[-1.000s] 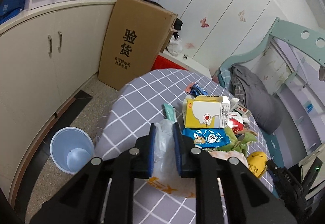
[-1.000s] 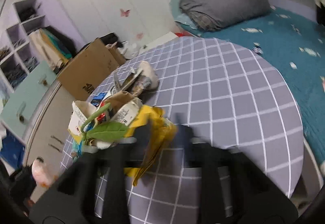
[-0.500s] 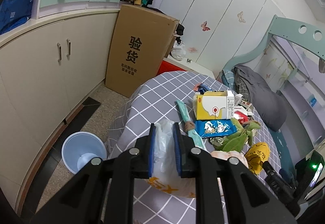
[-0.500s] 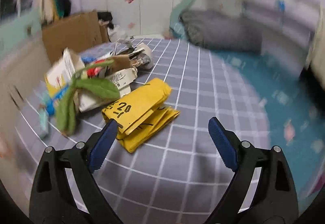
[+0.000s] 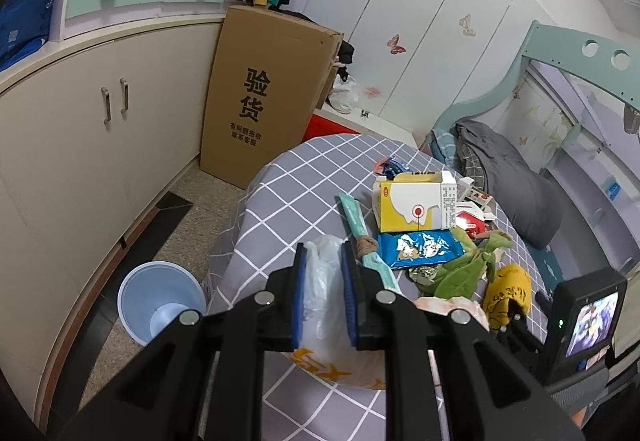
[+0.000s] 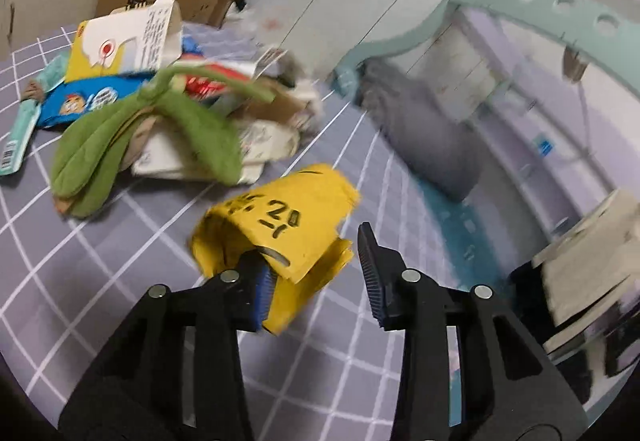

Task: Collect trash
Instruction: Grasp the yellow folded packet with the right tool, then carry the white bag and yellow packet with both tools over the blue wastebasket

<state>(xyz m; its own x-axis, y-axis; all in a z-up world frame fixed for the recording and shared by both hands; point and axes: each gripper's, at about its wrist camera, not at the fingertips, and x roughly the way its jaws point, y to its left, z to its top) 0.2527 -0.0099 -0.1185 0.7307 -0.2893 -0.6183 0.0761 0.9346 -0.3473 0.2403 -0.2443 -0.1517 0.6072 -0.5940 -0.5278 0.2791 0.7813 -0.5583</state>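
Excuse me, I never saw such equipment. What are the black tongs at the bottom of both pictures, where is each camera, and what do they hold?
They are hand-held grippers; a person carries one in each hand, each with a camera looking along its fingers. The left gripper is shut on a white plastic bag. The right gripper has just been closing around a folded yellow paper, not yet pinched. On the checked tablecloth lie a yellow-white carton, blue wrapper and green leaves. A blue bin stands on the floor.
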